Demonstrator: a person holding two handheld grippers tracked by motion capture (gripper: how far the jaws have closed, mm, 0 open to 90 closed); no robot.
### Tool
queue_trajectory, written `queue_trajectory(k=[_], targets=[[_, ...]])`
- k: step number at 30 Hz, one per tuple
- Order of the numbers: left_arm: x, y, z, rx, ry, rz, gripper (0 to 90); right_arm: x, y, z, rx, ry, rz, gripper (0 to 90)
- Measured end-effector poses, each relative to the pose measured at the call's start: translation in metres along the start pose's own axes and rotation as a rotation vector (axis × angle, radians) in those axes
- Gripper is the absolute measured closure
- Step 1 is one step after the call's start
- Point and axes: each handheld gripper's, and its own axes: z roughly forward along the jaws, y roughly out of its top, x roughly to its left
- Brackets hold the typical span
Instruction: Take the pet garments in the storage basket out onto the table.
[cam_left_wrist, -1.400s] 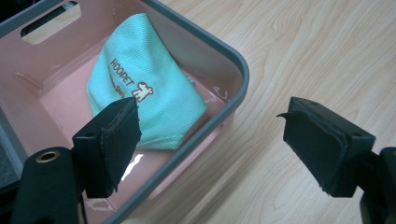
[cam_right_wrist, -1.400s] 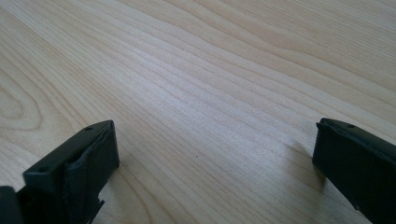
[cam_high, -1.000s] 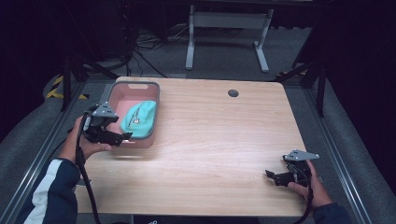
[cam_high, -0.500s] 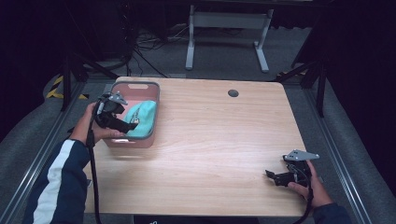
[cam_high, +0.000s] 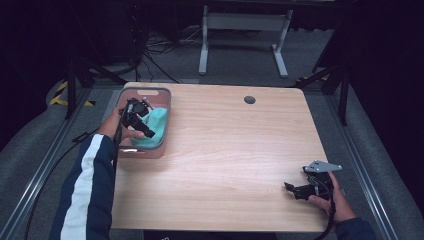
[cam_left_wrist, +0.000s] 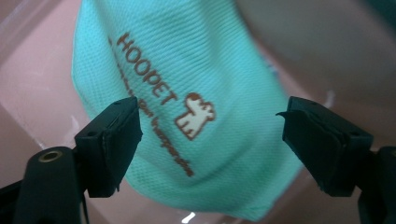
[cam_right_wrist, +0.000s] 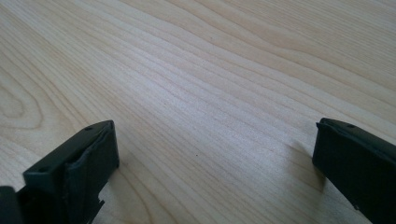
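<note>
A pink plastic bin (cam_high: 165, 119) stands at the table's left side with a folded teal mesh cloth (cam_high: 157, 125) inside. The cloth (cam_left_wrist: 187, 116) carries brown "HOOPET" lettering and a small dog mark. My left gripper (cam_high: 141, 122) hangs over the bin, pointing down at the cloth, open, its jaws wide on either side of the fabric and close above it (cam_left_wrist: 208, 140). My right gripper (cam_high: 295, 189) rests low over the bare wood at the table's near right corner, open with nothing between its jaws (cam_right_wrist: 212, 154).
The wooden table (cam_high: 230, 150) has a dark round grommet (cam_high: 249, 99) near its far edge. A white metal stand (cam_high: 240, 30) and cables lie on the floor beyond the table. Black frame legs stand at both sides.
My left gripper has moved from the bin's near left edge forward and over the bin, now aimed down at the teal cloth. The right gripper has stayed put.
</note>
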Motion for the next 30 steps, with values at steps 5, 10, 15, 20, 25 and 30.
queue_trajectory(k=[5,10,15,20,25,30], targets=[[0.005,0.007,0.019,0.060,-0.006,-0.024,21.2,0.000,0.000,0.000,-0.001,0.000,0.000,0.7],[0.011,0.006,0.034,0.091,-0.025,-0.108,15.6,0.000,0.000,0.000,-0.001,0.000,0.000,0.7],[0.016,0.001,0.034,0.081,-0.076,-0.154,18.3,0.000,0.000,0.000,0.000,0.000,0.000,0.7],[0.012,0.005,0.028,0.103,-0.086,-0.111,48.4,0.000,0.000,0.000,-0.001,0.000,0.000,0.7],[0.007,0.004,0.025,0.089,-0.095,-0.077,69.7,0.000,0.000,0.000,0.000,0.000,0.000,0.7],[0.004,0.002,0.014,0.051,-0.057,-0.061,74.3,0.000,0.000,0.000,0.000,0.000,0.000,0.7]])
